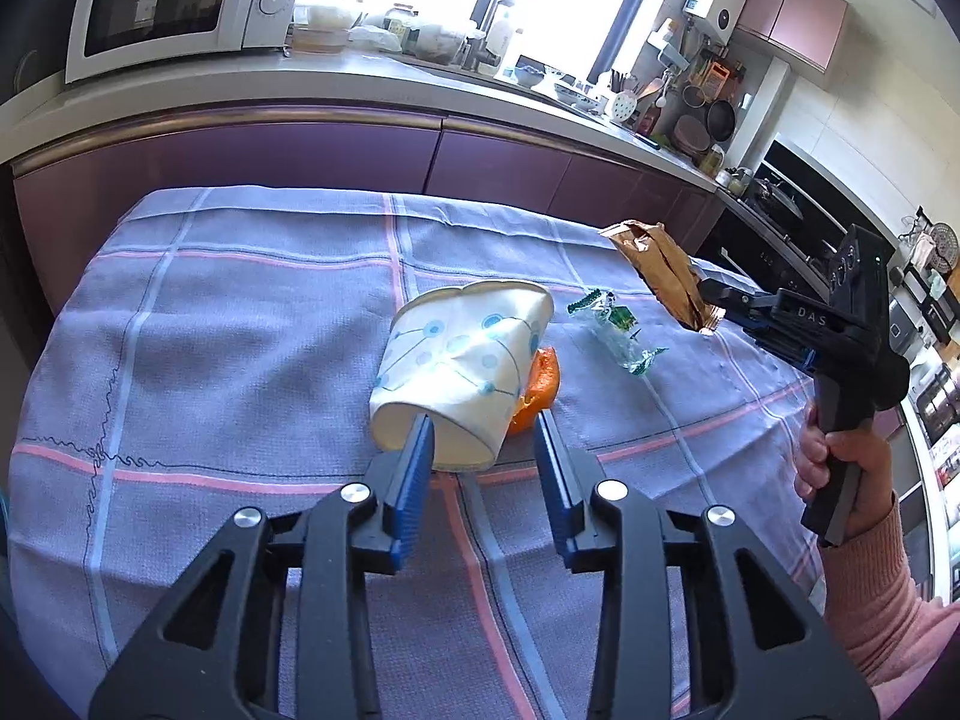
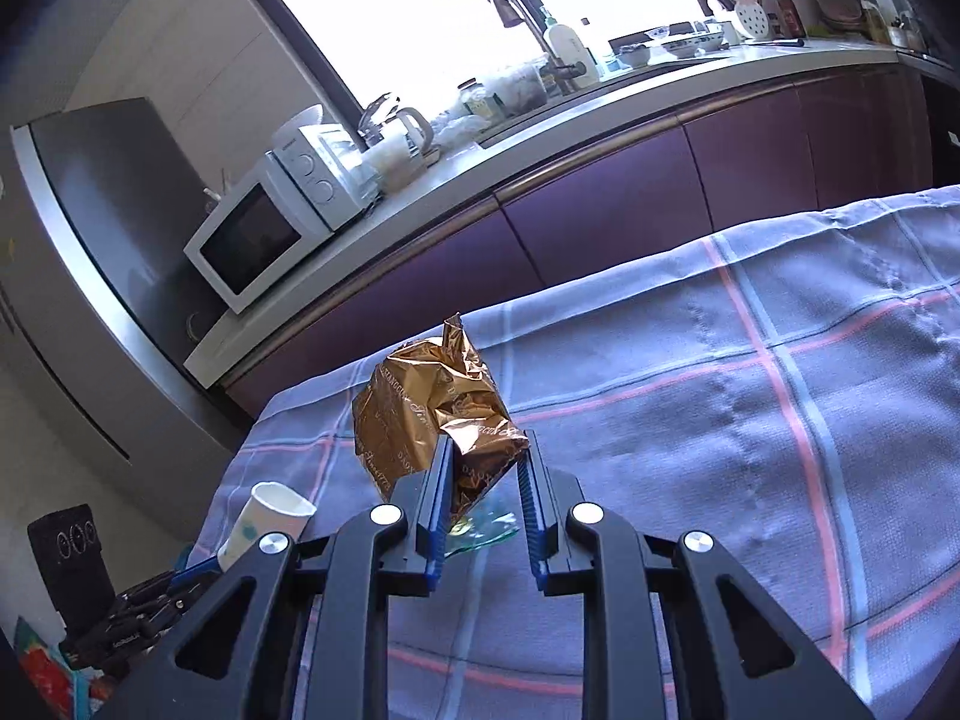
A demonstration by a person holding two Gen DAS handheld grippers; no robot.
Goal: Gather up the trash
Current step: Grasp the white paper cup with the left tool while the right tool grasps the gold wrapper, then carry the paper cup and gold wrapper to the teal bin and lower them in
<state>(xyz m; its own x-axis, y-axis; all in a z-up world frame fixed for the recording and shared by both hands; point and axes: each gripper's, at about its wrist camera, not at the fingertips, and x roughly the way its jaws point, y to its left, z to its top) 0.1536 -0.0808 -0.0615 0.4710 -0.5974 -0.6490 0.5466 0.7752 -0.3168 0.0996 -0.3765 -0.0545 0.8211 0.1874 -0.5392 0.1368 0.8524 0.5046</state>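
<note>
Both views look forward and down along their own gripper fingers, close above the checked tablecloth (image 1: 252, 312). Each faces the table's far edge and the kitchen counter (image 2: 600, 114). They share the microwave (image 1: 162, 0) and the paper cup (image 1: 462, 360).

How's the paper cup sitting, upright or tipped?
Tipped: the paper cup leans with its base toward the left gripper, mouth angled away, over the tablecloth.

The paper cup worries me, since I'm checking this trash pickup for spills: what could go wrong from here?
1. The paper cup hangs from one finger of the left hand-held gripper inside its rim; it could slip off.
2. The right hand-held gripper pinches only a corner of the gold wrapper, which may pull free.
</note>
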